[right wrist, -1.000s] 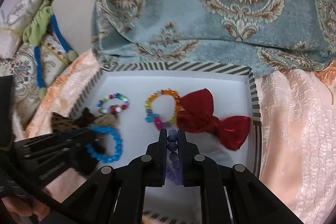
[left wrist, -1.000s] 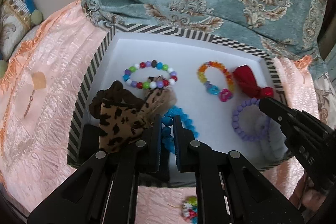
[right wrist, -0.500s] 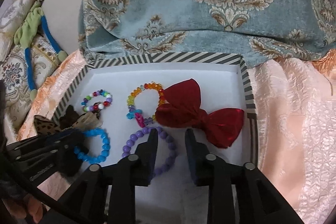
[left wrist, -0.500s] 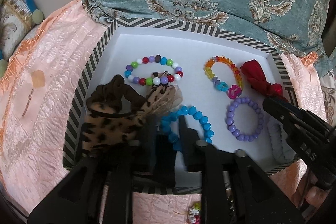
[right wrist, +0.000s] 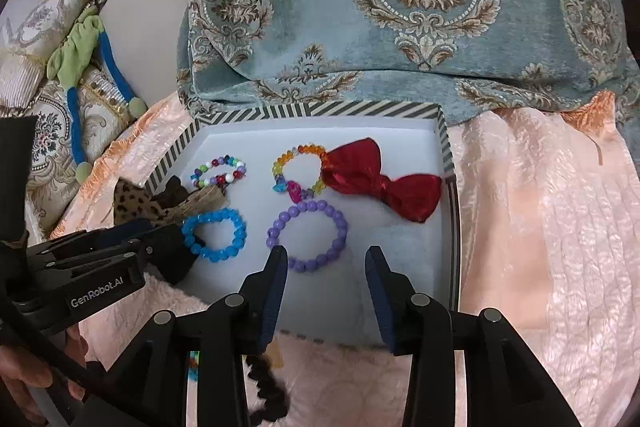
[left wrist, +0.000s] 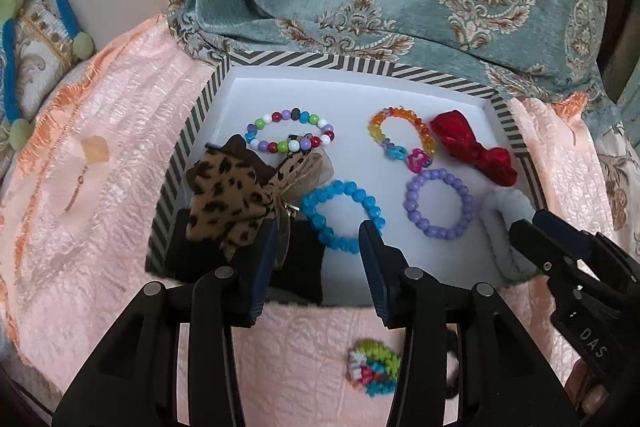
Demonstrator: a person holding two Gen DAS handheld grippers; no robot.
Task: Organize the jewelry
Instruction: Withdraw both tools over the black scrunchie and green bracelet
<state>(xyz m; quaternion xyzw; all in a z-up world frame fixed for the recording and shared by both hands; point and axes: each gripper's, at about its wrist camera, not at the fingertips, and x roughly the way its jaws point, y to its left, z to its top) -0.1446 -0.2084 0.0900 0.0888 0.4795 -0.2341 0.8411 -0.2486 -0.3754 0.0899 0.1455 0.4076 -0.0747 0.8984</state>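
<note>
My left gripper [left wrist: 318, 247] and right gripper [right wrist: 326, 269] had just opened, empty; pulling back low, my fingers could snag the blue bracelet [left wrist: 342, 217] or purple bracelet [right wrist: 308, 235].

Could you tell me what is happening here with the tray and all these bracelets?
A person is sorting jewelry into a striped tray on a pink cloth, holding a gripper in each hand. The left gripper has just been opening, and the blue bracelet lies loose in the tray. The right gripper has just been opening too, with the purple bracelet lying flat below its fingers. Other bracelets and a red bow are already in the tray.
</note>
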